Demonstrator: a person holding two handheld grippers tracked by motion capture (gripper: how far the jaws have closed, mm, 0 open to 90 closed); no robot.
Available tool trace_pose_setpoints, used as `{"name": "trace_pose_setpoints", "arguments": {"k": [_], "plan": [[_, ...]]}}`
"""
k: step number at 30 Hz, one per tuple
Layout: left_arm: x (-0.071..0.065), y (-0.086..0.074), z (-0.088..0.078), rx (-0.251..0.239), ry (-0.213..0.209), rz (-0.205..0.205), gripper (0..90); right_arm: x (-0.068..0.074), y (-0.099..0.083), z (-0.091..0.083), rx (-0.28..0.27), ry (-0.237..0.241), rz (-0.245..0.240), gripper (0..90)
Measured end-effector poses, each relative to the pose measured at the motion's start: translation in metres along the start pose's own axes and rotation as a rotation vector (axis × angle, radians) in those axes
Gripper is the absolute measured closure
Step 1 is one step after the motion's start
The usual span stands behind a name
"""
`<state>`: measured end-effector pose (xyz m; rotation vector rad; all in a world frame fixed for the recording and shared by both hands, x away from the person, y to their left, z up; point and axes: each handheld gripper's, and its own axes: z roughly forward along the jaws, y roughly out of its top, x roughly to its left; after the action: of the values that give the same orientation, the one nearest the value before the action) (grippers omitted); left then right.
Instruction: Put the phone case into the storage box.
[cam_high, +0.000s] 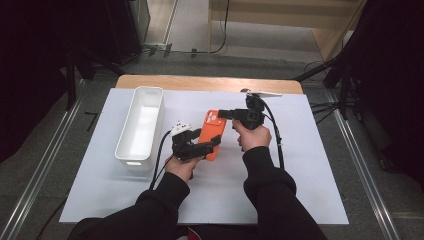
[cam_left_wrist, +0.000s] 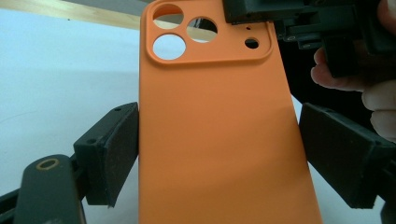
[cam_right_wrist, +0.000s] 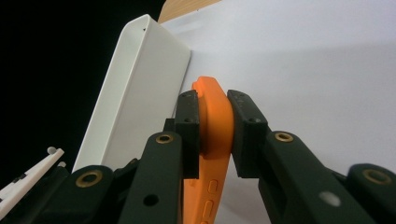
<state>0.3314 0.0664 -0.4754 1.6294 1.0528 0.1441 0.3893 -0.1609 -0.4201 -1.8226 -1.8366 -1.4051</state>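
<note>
The orange phone case hangs above the white sheet, beside the white bin. The left gripper clamps its lower sides between both pads. The right gripper pinches its camera-hole end, jaws closed on it.

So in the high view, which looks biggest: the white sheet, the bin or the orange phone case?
1. White sheet, biggest by far.
2. Bin, long and narrow.
3. Phone case, smallest; both grippers cover parts of it, but it looks clearly shorter than the bin.
</note>
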Motion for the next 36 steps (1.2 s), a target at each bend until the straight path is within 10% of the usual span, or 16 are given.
{"name": "trace_pose_setpoints", "arguments": {"k": [36], "plan": [[0.002,0.001,-0.001,0.028,0.005,0.020,14.1,0.013,0.000,0.001,0.014,0.004,-0.062,75.0]]}}
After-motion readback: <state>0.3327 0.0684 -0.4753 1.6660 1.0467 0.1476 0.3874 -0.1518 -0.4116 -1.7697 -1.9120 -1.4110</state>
